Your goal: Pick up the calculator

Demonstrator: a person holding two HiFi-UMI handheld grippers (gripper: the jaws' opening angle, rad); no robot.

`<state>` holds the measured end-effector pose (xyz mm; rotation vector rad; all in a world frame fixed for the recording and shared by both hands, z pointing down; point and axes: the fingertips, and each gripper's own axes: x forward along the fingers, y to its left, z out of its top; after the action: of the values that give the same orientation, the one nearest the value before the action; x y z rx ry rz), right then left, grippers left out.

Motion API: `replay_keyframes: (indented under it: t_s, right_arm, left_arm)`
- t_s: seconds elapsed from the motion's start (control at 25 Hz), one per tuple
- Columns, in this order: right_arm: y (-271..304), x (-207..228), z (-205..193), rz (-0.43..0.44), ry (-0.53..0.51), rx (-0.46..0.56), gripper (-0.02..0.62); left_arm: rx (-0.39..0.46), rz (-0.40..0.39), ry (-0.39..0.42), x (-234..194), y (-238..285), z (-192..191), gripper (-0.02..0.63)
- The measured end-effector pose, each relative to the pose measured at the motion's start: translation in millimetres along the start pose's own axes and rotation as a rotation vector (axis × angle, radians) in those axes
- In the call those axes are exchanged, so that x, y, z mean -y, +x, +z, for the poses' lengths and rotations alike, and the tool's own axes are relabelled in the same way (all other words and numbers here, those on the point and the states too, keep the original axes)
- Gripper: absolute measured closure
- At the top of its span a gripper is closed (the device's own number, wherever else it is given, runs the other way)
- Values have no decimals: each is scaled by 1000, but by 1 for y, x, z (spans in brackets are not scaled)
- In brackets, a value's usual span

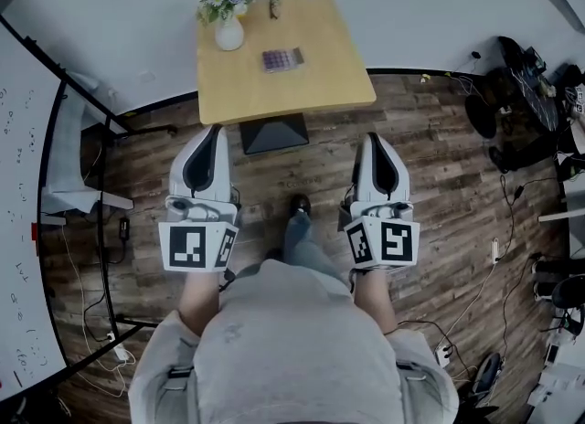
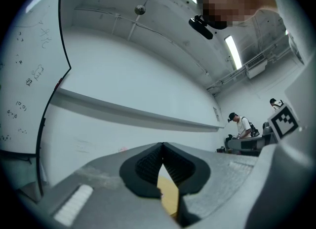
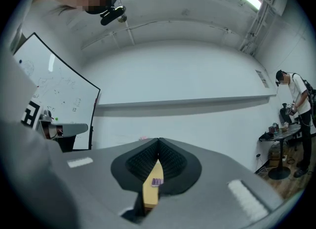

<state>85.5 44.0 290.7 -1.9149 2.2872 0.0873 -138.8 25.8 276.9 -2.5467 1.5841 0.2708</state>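
Note:
The calculator (image 1: 281,58), a small flat slab with purple keys, lies near the middle of a light wooden table (image 1: 320,84) at the top of the head view. Both grippers are held out over the floor short of the table's near edge, apart from the calculator. The left gripper (image 1: 216,128) is shut with nothing in it, and so is the right gripper (image 1: 373,136). In the right gripper view the shut jaws (image 3: 158,140) frame a sliver of table (image 3: 149,196) with the calculator (image 3: 157,181) on it. The left gripper view shows only shut jaws (image 2: 162,145) and a strip of table (image 2: 169,196).
A white vase of flowers (image 1: 227,11) and a small dark object (image 1: 273,7) stand on the table's far side. A whiteboard on a stand (image 1: 23,230) is at the left. Cables and dark equipment (image 1: 530,93) clutter the right. A person (image 3: 296,95) stands at a far bench.

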Motion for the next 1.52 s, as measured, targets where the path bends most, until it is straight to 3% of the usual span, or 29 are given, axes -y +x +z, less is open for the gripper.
replay_keyframes:
  t_s: [0.76,1.52]
  right_arm:
    - [153,44,-2,61,-4,18,594]
    - [257,75,-11,212,-93,49,594]
  left_arm:
    - [9,75,31,-52,129,-16,600]
    - [17,157,34,-73,217,-39,600]
